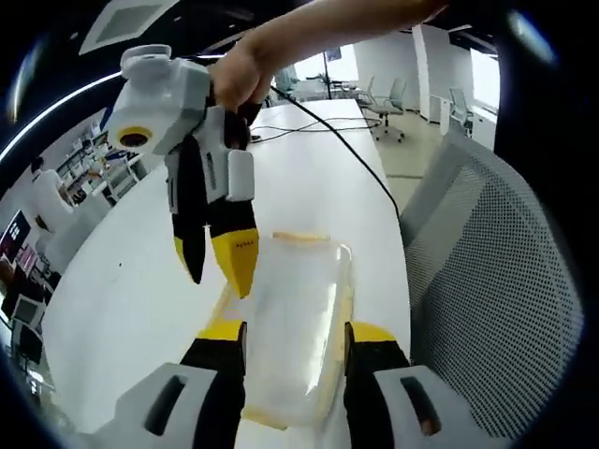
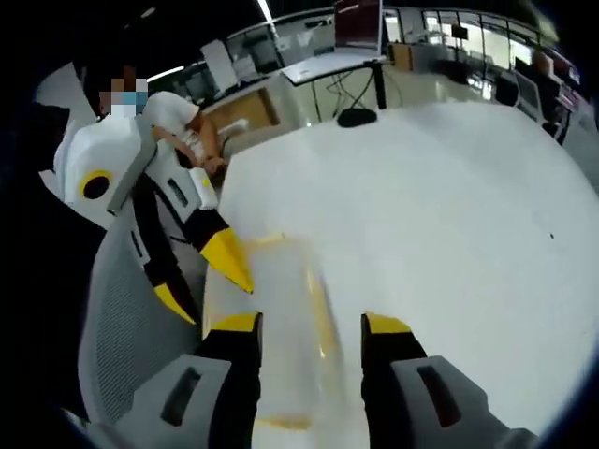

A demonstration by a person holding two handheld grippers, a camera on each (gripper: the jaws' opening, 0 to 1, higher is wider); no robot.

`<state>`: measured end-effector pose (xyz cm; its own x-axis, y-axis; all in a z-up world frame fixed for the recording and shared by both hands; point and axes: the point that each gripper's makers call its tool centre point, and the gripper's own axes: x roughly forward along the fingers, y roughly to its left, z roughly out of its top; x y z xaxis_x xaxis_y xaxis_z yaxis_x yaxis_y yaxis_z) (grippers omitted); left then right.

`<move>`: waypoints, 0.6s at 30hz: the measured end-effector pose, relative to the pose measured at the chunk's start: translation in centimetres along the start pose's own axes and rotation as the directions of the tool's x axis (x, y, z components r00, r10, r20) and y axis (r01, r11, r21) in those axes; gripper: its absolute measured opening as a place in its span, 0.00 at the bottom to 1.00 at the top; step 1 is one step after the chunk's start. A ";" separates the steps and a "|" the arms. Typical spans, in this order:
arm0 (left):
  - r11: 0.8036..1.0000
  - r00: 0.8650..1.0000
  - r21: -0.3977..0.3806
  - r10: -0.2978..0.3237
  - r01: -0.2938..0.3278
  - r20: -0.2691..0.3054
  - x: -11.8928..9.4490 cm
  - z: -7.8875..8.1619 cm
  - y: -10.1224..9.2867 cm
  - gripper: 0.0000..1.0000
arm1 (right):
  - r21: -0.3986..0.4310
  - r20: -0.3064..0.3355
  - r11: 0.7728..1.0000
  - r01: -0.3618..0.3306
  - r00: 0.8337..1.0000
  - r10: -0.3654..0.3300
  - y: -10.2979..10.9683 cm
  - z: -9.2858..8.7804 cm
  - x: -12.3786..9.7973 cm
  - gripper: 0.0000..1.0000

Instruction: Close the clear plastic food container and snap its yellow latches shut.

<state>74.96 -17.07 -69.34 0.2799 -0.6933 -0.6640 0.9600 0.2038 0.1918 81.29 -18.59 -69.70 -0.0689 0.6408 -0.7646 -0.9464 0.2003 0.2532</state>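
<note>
A clear plastic food container (image 1: 299, 323) is seen lying on a white table (image 1: 122, 309), low and central in the left gripper view, with its lid apparently resting on top and a yellow latch (image 1: 301, 238) visible at its far end. The left gripper (image 1: 295, 339) is held with its jaws parted, straddling the container's near end. The right gripper (image 1: 217, 267) is seen at upper left, jaws parted, tips poised just above the container's left edge. In the right gripper view, the container (image 2: 281, 318) is blurred at lower centre. The closing step is judged to be in hand; next, the latches would need pressing down until snapped.
</note>
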 end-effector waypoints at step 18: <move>0.979 0.998 -0.196 0.045 -0.052 -0.038 -1.6 -2.3 1.1 0.59 | 0.028 0.064 0.990 0.136 0.988 -0.137 1.1 -2.0 -2.8 0.53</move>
<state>75.59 -14.15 -69.76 0.3229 -0.6563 -0.6819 0.9251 0.3709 0.0811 79.80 -21.61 -68.46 0.0822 0.6536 -0.7524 -0.9380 0.3059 0.1633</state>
